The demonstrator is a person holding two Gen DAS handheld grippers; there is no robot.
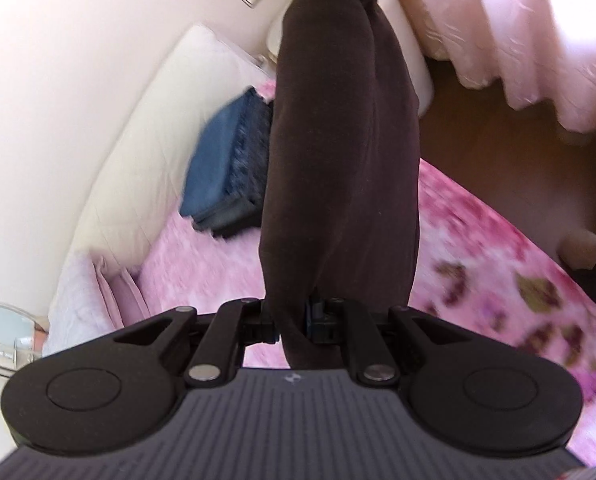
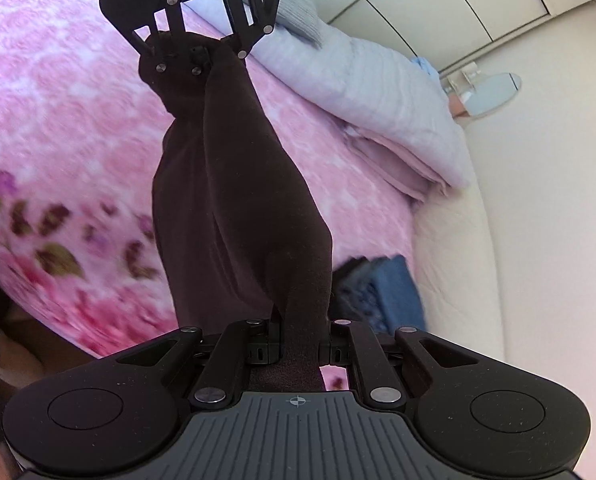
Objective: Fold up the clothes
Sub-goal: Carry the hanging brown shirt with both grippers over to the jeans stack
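Your left gripper [image 1: 292, 322] and right gripper [image 2: 300, 342] each pinch one end of the dark cloth [image 1: 338, 160], jaws tight on it. It stretches between them, above the pink bed [image 2: 58, 100].

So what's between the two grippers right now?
Only the dark garment, stretched from the right gripper to the left gripper above the pink bedspread; the right wrist view shows it.
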